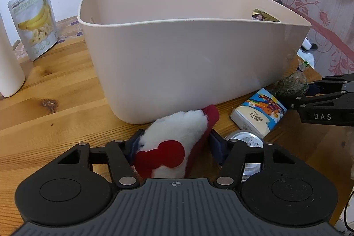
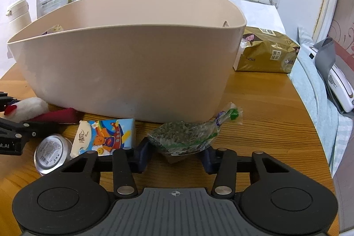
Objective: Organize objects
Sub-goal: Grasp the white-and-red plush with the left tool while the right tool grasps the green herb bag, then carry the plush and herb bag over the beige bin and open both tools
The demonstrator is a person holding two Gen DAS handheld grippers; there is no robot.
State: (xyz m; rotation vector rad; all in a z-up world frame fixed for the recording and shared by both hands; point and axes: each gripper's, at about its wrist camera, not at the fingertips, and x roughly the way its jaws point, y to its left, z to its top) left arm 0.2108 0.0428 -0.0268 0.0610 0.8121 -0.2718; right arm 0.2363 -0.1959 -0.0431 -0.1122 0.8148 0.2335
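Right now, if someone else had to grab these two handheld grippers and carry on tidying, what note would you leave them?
Left gripper: jaws around the white-and-red plush toy on the wooden table; grip not confirmed.
Right gripper: jaws either side of the clear bag of green pellets, also on the table; cannot tell if closed.
Beige plastic bin: holds at least one item, mostly hidden by its wall.
Left to do: toy, pellet bag, cartoon-print tissue pack and small round tin sit in front of the bin.
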